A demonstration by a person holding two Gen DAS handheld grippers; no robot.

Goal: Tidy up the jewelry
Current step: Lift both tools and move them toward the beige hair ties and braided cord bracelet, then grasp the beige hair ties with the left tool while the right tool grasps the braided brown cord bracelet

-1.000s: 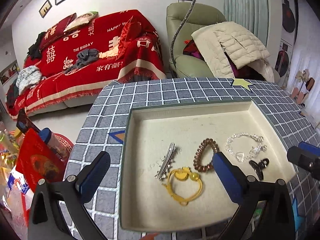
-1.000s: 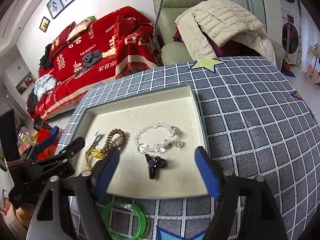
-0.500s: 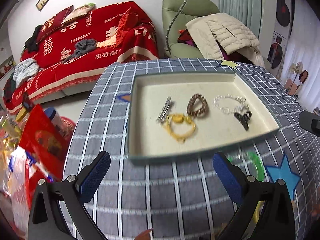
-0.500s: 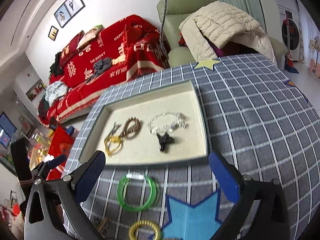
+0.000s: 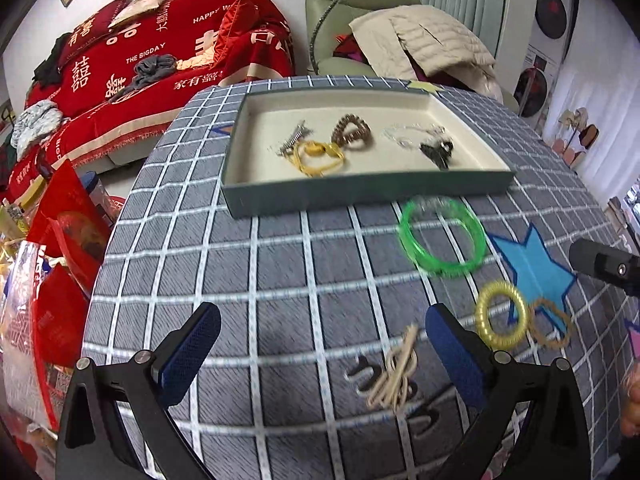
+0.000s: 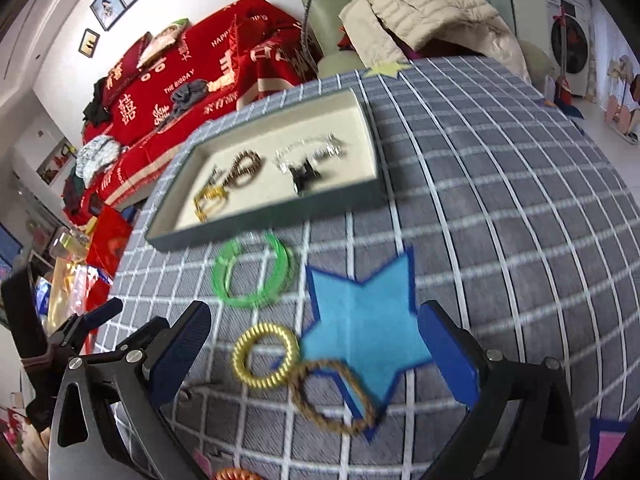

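grey checked tablecloth (image 5: 280, 272) with jewelry tray (image 5: 360, 190), green bangle (image 5: 442, 240) outside it, left gripper (image 5: 320, 352) and right gripper (image 6: 316, 352) both wide apart, empty

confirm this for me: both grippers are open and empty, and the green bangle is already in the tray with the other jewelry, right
Not quite. The green bangle is not in the tray; it lies on the cloth just outside the tray's near wall, as both wrist views show. The rest holds: the left gripper and right gripper are open and empty.

Both grippers back from tray (image 5: 360, 194).
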